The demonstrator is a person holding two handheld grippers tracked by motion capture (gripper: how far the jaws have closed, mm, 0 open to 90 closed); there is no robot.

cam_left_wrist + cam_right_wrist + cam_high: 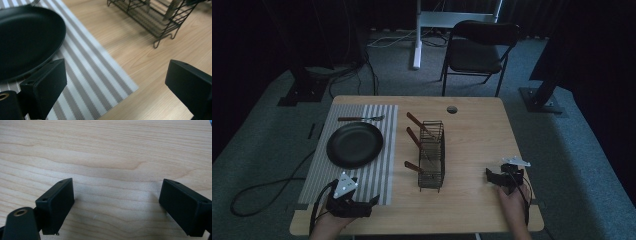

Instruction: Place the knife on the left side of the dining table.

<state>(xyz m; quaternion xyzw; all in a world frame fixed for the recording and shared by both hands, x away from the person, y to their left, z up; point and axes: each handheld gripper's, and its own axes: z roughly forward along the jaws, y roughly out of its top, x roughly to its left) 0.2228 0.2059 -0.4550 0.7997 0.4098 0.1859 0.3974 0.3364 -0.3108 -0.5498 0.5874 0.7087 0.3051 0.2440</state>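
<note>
A black plate point(355, 144) lies on a grey-and-white striped placemat point(382, 175) on the left half of the wooden table point(472, 130). Above the plate rests a wooden-handled fork point(360, 118). A black wire rack point(432, 155) stands mid-table with three wooden utensil handles point(413, 136) sticking out to its left. My left gripper point(364, 192) is open and empty over the placemat's near right corner; the left gripper view point(116, 72) shows the plate point(25, 37), the placemat point(95, 75) and the rack point(160, 22). My right gripper point(490, 178) is open over bare wood point(116, 192).
A dark folding chair point(479, 47) stands beyond the far table edge, with a white stand leg point(417, 40) beside it. A round cable hole point(452, 109) is set near the table's far edge. Cables lie on the grey carpet at the left point(262, 190).
</note>
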